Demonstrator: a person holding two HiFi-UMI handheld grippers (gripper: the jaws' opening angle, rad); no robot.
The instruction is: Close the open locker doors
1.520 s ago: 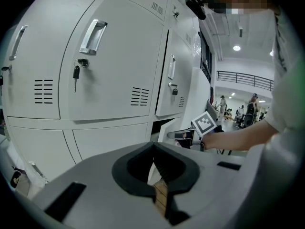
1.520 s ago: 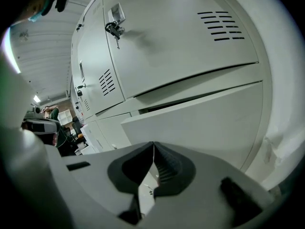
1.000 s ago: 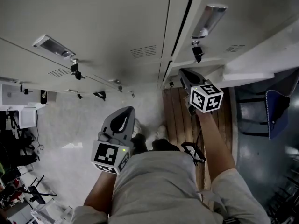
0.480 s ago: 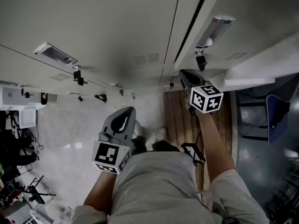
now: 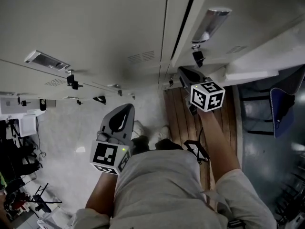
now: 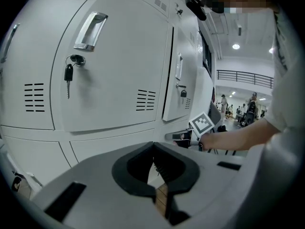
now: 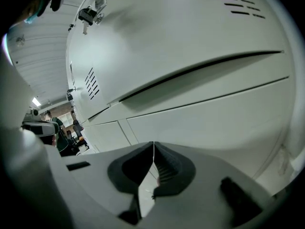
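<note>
A bank of pale grey lockers (image 5: 95, 23) fills the top of the head view. One door (image 5: 248, 8), with a metal handle (image 5: 209, 23) and a key (image 5: 196, 57), stands ajar, a dark gap (image 5: 183, 18) along its left edge. In the left gripper view that door (image 6: 183, 75) sticks out from the row. My right gripper (image 5: 182, 70) is shut and empty, just below that door's key. In its own view the right gripper (image 7: 153, 144) faces the door's lower edge gap (image 7: 190, 70). My left gripper (image 5: 127, 108) (image 6: 153, 144) is shut, empty, away from the lockers.
A closed door with handle (image 6: 89, 30) and hanging key (image 6: 68, 75) faces the left gripper. A white panel (image 5: 252, 70) juts out at the right. A wooden platform (image 5: 183, 118) lies below the right gripper, a dark chair (image 5: 281, 109) at far right, clutter (image 5: 19, 142) at left.
The view has shifted a little to the left. Both grippers hold about the same places and stay shut.
</note>
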